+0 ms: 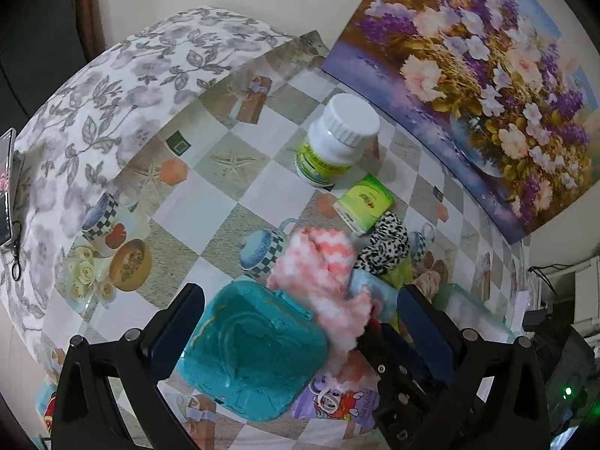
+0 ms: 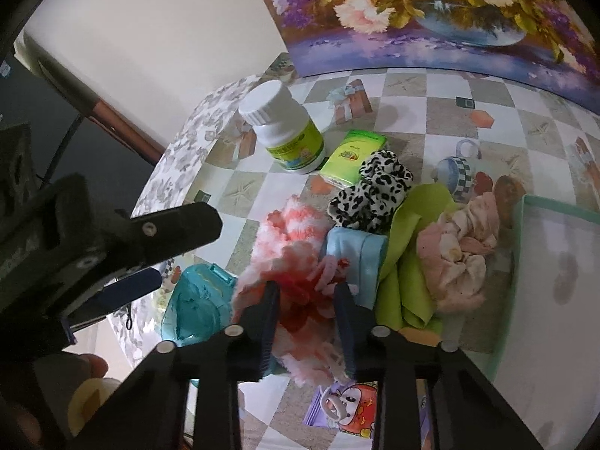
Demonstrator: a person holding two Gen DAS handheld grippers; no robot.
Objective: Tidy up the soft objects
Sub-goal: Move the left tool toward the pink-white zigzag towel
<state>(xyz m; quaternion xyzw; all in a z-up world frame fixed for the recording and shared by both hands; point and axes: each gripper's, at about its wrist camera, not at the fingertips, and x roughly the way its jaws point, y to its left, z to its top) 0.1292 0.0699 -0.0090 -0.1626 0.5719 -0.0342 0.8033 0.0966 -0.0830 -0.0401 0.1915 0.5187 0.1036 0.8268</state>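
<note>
A fluffy pink-and-white sock (image 2: 288, 247) lies on the checked tablecloth; it also shows in the left wrist view (image 1: 318, 273). My right gripper (image 2: 307, 300) is closed around its near end, fingers pressing the fluff. My left gripper (image 1: 300, 311) is open wide, straddling a teal plastic box (image 1: 251, 352) and the sock, holding nothing. A leopard-print scrunchie (image 2: 371, 191), a light blue cloth (image 2: 356, 255), a lime green cloth (image 2: 408, 262) and a pale pink crumpled cloth (image 2: 461, 255) lie beside the sock.
A white pill bottle (image 2: 285, 127) and a green tissue pack (image 2: 348, 157) stand behind the soft things. A clear green-rimmed bin (image 2: 555, 273) sits at the right. A purple cartoon pouch (image 2: 348, 405) lies near the front. A flower painting (image 1: 468, 67) leans on the wall.
</note>
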